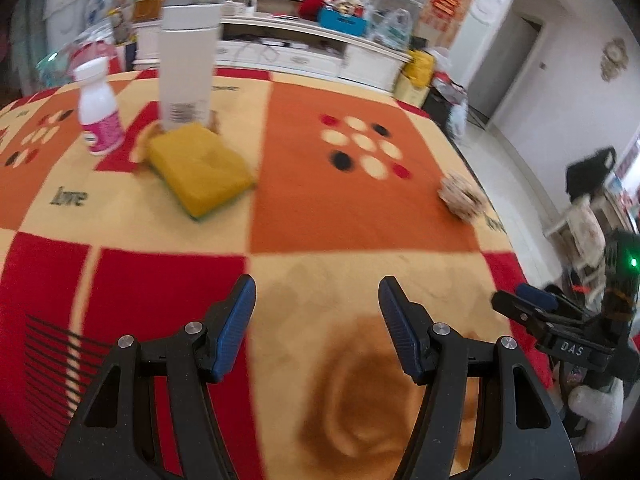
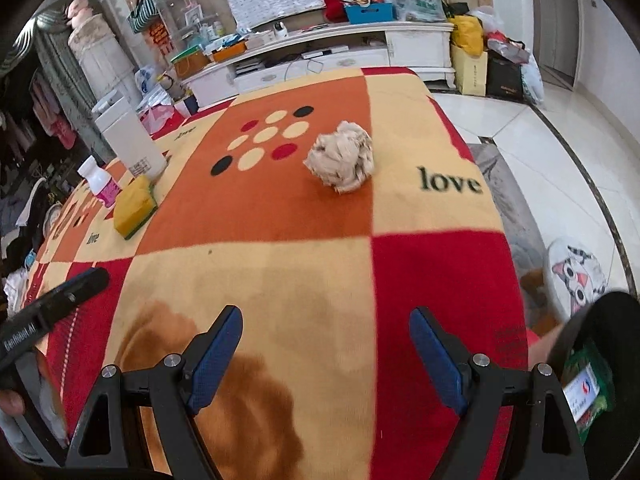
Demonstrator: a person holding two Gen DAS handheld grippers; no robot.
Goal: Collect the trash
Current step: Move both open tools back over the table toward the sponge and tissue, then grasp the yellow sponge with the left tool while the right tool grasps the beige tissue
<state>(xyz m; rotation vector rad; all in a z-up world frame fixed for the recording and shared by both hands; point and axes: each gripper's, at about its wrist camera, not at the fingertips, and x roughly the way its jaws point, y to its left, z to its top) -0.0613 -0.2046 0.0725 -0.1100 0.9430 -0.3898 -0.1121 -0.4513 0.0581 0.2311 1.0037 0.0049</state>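
A crumpled beige paper ball [image 2: 341, 157] lies on the checked tablecloth [image 2: 304, 220] near the table's right edge; the left wrist view shows the paper ball [image 1: 462, 197] far right, blurred. My right gripper [image 2: 326, 344] hovers open over the near part of the cloth, well short of the ball, nothing between its fingers. My left gripper [image 1: 316, 312] is also open and empty, above a brown stain [image 1: 360, 404]. A black bin [image 2: 592, 364] at lower right holds a green wrapper [image 2: 588, 388].
A yellow sponge [image 1: 200, 170], a tall white bottle [image 1: 188, 60] and a small pink-labelled bottle [image 1: 98, 116] stand at the cloth's far left. A white cabinet [image 2: 340, 56] with clutter lines the back. A round cat-print stool [image 2: 576, 276] sits on the tiled floor, right.
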